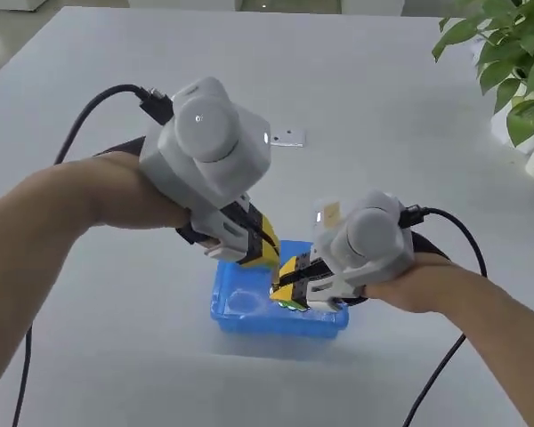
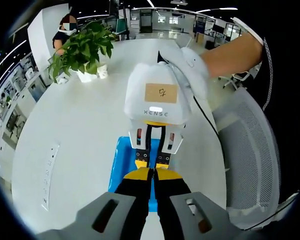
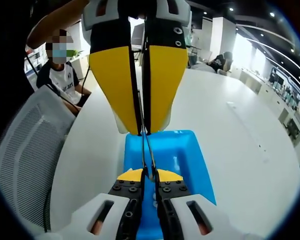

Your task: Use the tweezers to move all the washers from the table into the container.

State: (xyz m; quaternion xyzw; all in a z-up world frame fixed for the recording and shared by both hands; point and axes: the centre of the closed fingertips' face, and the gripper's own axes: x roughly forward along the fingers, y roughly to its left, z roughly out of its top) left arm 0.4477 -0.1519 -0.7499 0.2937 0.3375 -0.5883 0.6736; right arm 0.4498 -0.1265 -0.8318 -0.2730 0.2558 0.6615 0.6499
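Where left gripper (image 3: 144,131) meets right gripper (image 3: 149,175), both clench thin dark tweezers (image 3: 145,150) above the blue container (image 3: 186,160).

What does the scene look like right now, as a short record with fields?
table: white
container: blue, open, on the table under both grippers
left gripper: fingers shut on the tweezers
right gripper: fingers nearly together at the tweezers' other end; grip unclear
gripper position: tip to tip above the container
background: potted plant at the table's far corner
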